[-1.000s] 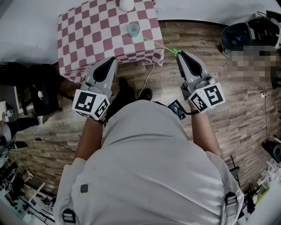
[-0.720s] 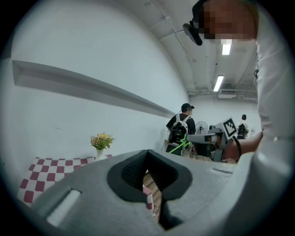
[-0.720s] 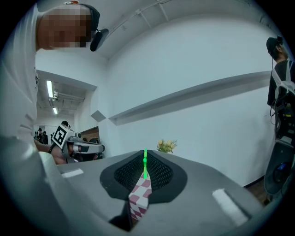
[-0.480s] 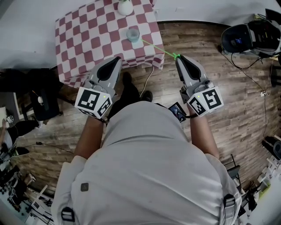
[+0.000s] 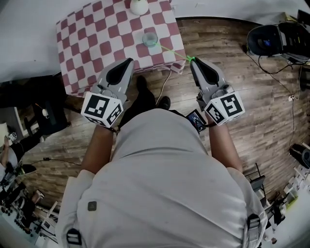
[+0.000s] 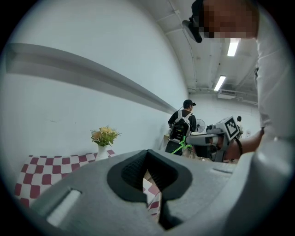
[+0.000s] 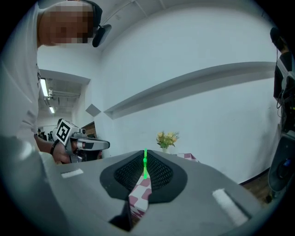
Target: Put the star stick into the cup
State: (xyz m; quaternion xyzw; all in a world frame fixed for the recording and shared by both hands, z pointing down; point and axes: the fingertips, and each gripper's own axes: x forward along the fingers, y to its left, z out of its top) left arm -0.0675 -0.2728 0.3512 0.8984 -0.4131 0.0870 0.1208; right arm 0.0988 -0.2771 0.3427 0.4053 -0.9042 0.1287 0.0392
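Note:
A clear cup (image 5: 150, 38) stands on the checked table (image 5: 97, 34), near its front right corner. My right gripper (image 5: 193, 61) is shut on the thin green star stick (image 5: 175, 53), which slants from the jaws toward the cup and ends just short of it. In the right gripper view the star stick (image 7: 144, 164) shows as a green line between the closed jaws of my right gripper (image 7: 144, 161). My left gripper (image 5: 127, 63) hovers at the table's front edge, shut with nothing in it. From the left gripper (image 6: 148, 159) view, the star end (image 6: 184, 144) shows on the right.
A white vase of flowers (image 5: 139, 6) stands at the table's far side, behind the cup. Black bags and cables (image 5: 278, 38) lie on the wooden floor at right. A dark stand (image 5: 43, 111) is left of the table. A person (image 6: 183, 124) stands far off.
The table sits lower and nearer in the head view. Both grippers have edged up toward its front edge, the right one still holding the stick.

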